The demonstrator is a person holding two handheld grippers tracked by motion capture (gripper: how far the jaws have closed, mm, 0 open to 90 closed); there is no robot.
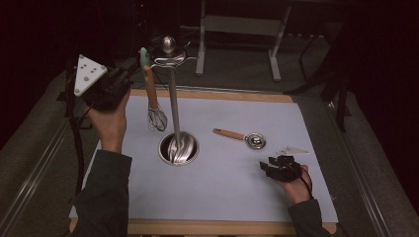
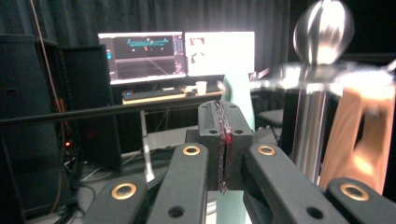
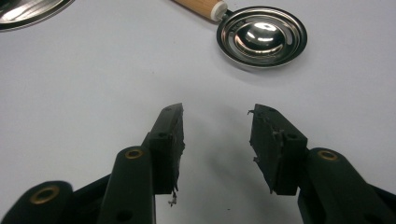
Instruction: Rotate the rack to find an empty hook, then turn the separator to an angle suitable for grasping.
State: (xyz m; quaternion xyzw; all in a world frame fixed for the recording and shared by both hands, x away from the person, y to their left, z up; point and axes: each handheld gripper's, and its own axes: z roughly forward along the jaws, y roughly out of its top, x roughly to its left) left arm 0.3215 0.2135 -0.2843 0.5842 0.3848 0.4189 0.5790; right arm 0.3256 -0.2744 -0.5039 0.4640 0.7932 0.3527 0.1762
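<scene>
Left gripper (image 1: 134,63): raised at the left of the table, near the top of the stand. In the left gripper view its jaws are pressed flat together with nothing between the pads (image 2: 223,140); the mint-green tip (image 2: 238,100) of the whisk's handle stands just behind them.
Whisk (image 1: 154,101): hangs from the stand's top ring by its mint-green end, wooden handle below it, wire head lowest, just above the mat and left of the pole.
Stand (image 1: 173,94): upright steel pole with a ball on top, set in a round steel base near the middle of the grey mat (image 1: 237,192).
Strainer spoon (image 1: 243,137): lies flat on the mat right of the stand, wooden handle pointing left, round steel bowl to the right.
Right gripper (image 1: 269,167): low over the mat at the right, jaws spread wide and empty, pointing toward the strainer spoon's bowl (image 3: 261,37), near it but apart.
</scene>
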